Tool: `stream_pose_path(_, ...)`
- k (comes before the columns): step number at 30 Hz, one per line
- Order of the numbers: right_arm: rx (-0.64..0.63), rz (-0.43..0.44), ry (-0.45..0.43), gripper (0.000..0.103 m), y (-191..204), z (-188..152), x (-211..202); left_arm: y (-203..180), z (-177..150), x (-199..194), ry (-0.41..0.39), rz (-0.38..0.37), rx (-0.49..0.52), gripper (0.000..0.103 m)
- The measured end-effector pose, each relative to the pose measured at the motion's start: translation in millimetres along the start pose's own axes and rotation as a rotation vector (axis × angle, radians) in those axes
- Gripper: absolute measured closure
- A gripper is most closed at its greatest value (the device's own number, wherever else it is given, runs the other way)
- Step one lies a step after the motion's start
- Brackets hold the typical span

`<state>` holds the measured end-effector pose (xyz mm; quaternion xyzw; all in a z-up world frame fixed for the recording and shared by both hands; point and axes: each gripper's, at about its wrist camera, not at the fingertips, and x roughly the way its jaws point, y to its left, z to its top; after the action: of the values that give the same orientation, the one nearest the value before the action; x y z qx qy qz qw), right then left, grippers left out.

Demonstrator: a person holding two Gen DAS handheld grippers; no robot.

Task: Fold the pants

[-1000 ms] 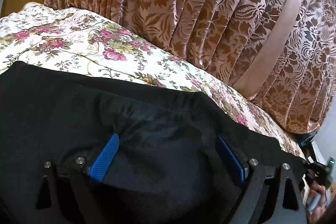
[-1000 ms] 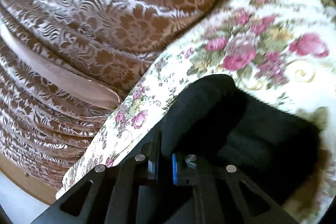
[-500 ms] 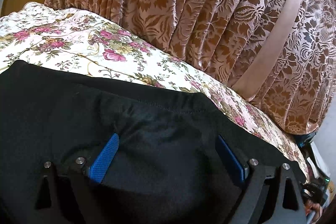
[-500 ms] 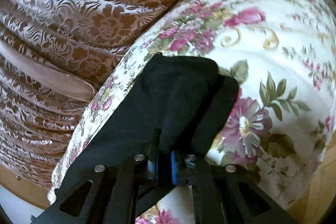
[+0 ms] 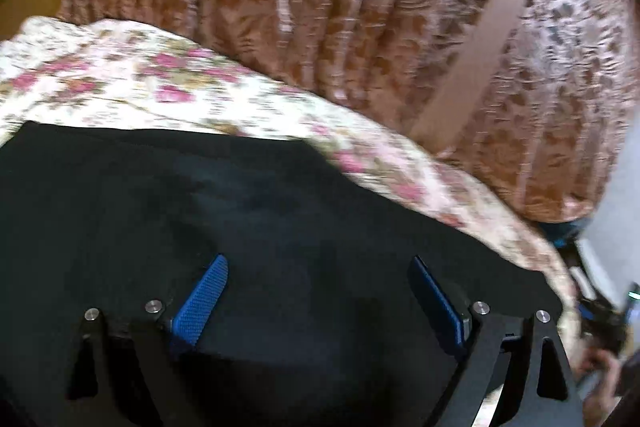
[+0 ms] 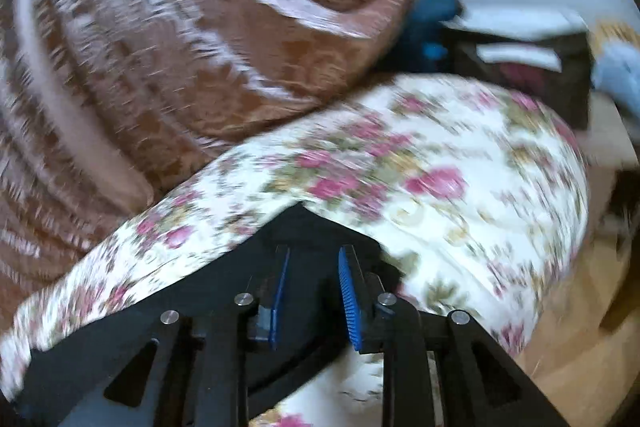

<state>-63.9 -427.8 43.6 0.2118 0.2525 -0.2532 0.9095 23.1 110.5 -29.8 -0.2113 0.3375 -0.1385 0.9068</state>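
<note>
Black pants (image 5: 192, 203) lie spread on a floral bedspread (image 5: 152, 87). My left gripper (image 5: 316, 261) hovers over them, open wide, its blue pads (image 5: 200, 303) apart with only flat cloth below. In the right wrist view a pointed corner of the pants (image 6: 304, 223) rests on the bedspread (image 6: 440, 167) near the bed's edge. My right gripper (image 6: 314, 251) stands just behind that corner, its jaws opening. A narrow gap shows between its pads (image 6: 348, 299), and they press on nothing. Both views are blurred by motion.
A brown patterned curtain (image 5: 320, 7) hangs close behind the bed, also filling the left of the right wrist view (image 6: 160, 47). Beyond the bed's end stand a dark box (image 6: 520, 67) and a blue object (image 6: 432, 11). Wooden floor (image 6: 580, 367) shows at lower right.
My right gripper was shut on the pants corner; now its jaws have parted, the corner lies on the bedspread, and the gripper has drawn back and rolled. The left gripper has shifted slightly, still open.
</note>
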Motion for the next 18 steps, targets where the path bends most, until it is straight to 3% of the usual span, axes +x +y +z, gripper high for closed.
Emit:
stream_pose_path(2, -0.064, 0.056, 0.005, 0.079, 17.8, -0.5, -2.1, -17.7, -0.9, 7.4, 0.027, -0.021, 0.018, 0.012)
stream_pose_path(4, -0.114, 0.159, 0.083, 0.079, 38.4, -7.3, 4.5, -33.1, -3.6, 20.5, 0.076, -0.061, 0.042, 0.012)
stream_pose_path(7, -0.209, 0.247, 0.214, 0.079, 67.5, -25.2, 19.2, -56.7, -13.6, 39.1, 0.133, -0.079, 0.115, 0.012)
stream_pose_path(11, -0.285, 0.267, 0.318, 0.079, 85.8, -47.1, 35.2, -76.9, -35.4, 49.6, 0.174, -0.044, 0.246, 0.012)
stream_pose_path(15, -0.341, 0.267, 0.385, 0.078, 75.0, -67.7, 40.2, -88.9, -59.5, 42.3, 0.181, 0.015, 0.445, 0.012)
stream_pose_path(18, -0.355, 0.287, 0.362, 0.079, 60.4, -75.3, 25.7, -81.2, -66.4, 29.2, 0.179, -0.01, 0.421, 0.012)
